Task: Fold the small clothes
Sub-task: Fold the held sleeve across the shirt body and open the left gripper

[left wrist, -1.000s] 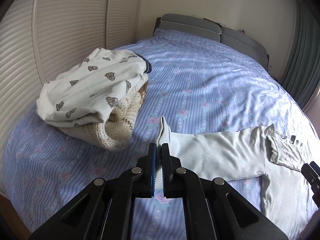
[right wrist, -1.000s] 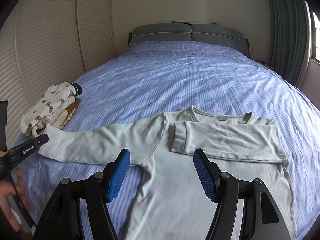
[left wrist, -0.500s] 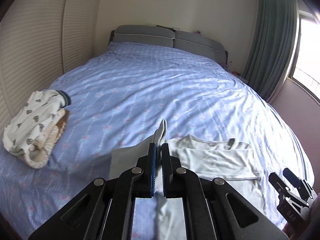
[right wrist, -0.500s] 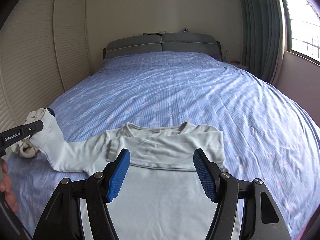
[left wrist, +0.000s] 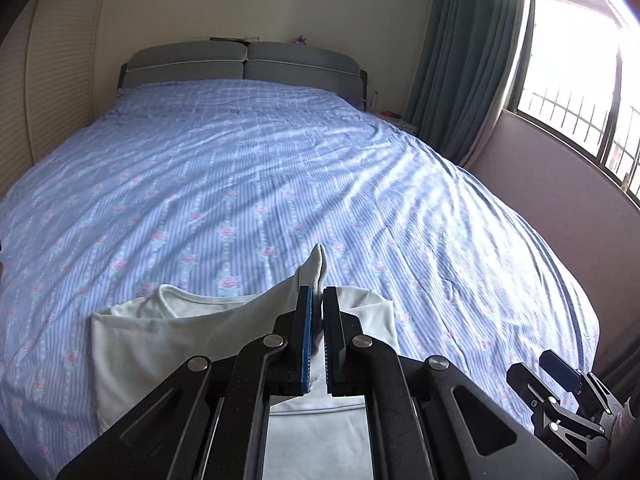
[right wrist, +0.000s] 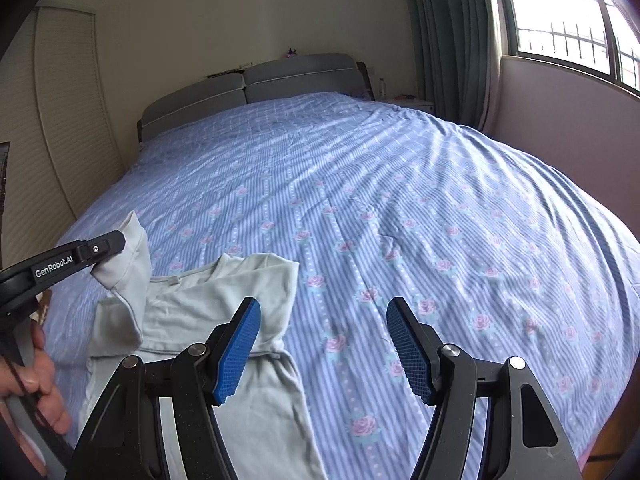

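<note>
Your left tool (left wrist: 314, 320) stays clamped on the cuff of the pale mint long-sleeved cotton shirt (right wrist: 188, 312) — the sleeve has swung from outstretched to above the chest. Second sleeve fold nearly done. Right tool (right wrist: 322, 344) hovers wide open, empty, over the blue floral striped bed (right wrist: 400, 200).

My bed (left wrist: 248, 184) wears a blue striped sheet (right wrist: 400, 208) printed with pink roses, rumpled toward its right edge, with a grey padded headboard (left wrist: 244, 64) at the far end. One pale long-sleeved shirt (right wrist: 224, 312) lies flat near the foot, toward the bed's left edge.
</note>
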Demonstrator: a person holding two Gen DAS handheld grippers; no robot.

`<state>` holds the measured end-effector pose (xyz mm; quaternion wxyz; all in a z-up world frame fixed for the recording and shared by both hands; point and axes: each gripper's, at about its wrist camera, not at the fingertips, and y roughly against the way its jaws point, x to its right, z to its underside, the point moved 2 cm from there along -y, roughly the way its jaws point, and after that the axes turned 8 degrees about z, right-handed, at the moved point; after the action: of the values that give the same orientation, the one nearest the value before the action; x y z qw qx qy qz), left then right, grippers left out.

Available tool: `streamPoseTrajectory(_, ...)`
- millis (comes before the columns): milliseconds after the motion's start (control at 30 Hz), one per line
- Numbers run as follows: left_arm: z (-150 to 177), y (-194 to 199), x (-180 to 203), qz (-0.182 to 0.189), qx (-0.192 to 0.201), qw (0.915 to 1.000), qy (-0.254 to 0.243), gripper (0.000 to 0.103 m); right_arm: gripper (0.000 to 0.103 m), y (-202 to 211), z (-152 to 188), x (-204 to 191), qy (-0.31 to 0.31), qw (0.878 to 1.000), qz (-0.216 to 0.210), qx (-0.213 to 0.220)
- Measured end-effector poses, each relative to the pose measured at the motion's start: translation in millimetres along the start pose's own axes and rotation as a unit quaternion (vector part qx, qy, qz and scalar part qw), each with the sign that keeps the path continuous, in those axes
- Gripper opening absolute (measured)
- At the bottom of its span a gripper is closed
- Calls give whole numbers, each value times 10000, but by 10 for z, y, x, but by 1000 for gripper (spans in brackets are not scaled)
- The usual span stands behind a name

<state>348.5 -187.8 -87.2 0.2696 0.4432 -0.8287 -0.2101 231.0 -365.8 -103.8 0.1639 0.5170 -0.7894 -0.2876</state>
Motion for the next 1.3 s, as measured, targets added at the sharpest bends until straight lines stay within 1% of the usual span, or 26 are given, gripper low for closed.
streamPoseTrajectory(133, 72, -305, 146, 57, -240, 9997, -68, 7, 66, -168, 22, 175, -160, 9997, 21, -156)
streamPoseTrajectory(333, 219, -610, 230, 35, -550, 9984, -158, 7, 66, -296, 52, 260, -199, 9994, 47, -278)
streamPoseTrajectory(633, 482, -876, 207, -56, -975, 9949, -235, 7, 66, -395, 164, 195, -95, 9991, 4, -421)
streamPoseTrajectory(733, 520, -887, 222, -169, -1004, 9942, -334, 8, 66, -393, 180, 175, -49, 9991, 16, -411)
streamPoseTrajectory(800, 535, -887, 223, -187, -1035, 9937, -381, 10, 66, -404, 186, 170, -39, 9991, 24, -418)
streamPoseTrajectory(833, 539, -882, 222, -199, -1050, 9935, -394, 15, 66, -406, 193, 165, -38, 9991, 28, -428)
streamPoseTrajectory(867, 539, -879, 220, -206, -1062, 9933, -396, 24, 66, -409, 196, 157, -37, 9990, 30, -439)
streamPoseTrajectory(900, 540, -859, 219, -197, -1061, 9934, -396, 29, 66, -413, 196, 154, -32, 9990, 33, -449)
streamPoseTrajectory(933, 537, -827, 219, -208, -1042, 9935, -402, 39, 66, -413, 191, 156, -29, 9990, 39, -450)
streamPoseTrajectory(967, 530, -787, 217, -229, -1006, 9938, -416, 48, 66, -406, 182, 155, -30, 9990, 41, -439)
streamPoseTrajectory(1000, 522, -735, 211, -242, -963, 9941, -437, 50, 66, -390, 172, 150, -23, 9991, 44, -419)
streamPoseTrajectory(1133, 493, -491, 59, -315, -856, 9951, -373, 52, 66, -333, 121, 118, 26, 9995, 72, -314)
streamPoseTrajectory(1200, 511, -351, -97, -449, -795, 9953, -328, 55, 66, -313, 102, 78, 53, 9996, 51, -282)
streamPoseTrajectory(1300, 584, -160, -430, -769, -751, 9939, -239, 56, 66, -314, 83, -33, 135, 9995, -33, -272)
